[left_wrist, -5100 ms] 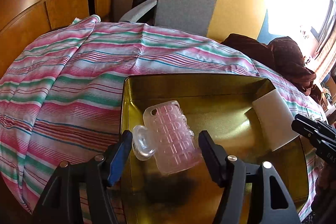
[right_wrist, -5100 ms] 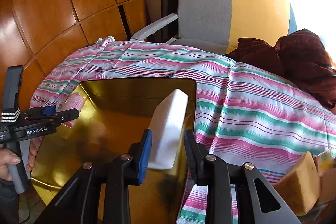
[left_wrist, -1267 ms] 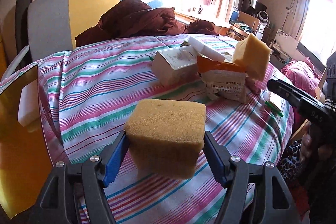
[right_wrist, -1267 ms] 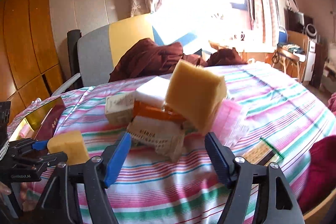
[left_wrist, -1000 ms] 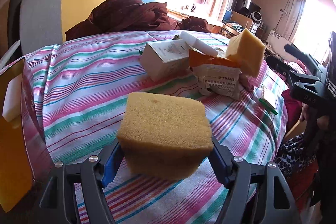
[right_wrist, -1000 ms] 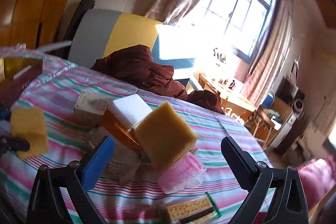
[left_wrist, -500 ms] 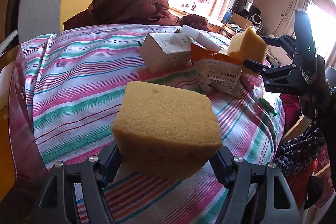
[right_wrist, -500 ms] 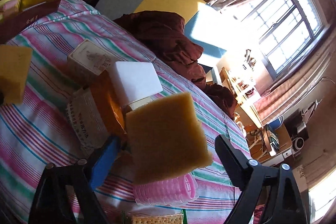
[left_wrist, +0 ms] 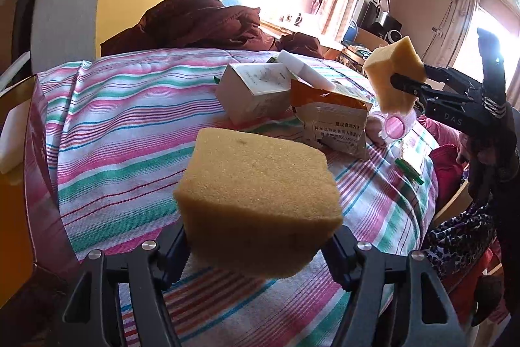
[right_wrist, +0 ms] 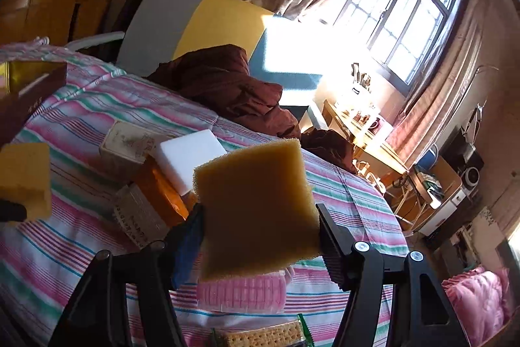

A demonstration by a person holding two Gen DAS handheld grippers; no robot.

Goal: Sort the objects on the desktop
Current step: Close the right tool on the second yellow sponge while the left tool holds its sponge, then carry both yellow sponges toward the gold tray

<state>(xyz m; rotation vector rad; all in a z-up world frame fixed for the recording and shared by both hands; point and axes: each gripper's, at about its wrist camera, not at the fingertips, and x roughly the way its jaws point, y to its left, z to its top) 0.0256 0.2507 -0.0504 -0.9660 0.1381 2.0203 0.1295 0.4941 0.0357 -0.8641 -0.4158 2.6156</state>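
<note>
Both grippers have a sponge each. The left gripper is clamped on a big yellow sponge, held up over the striped cloth. The right gripper squeezes a second sponge above the pile: white box, orange packet, white foam block, pink roller, crackers. The gold tray sits off to the left edge, well apart from the pile.
</note>
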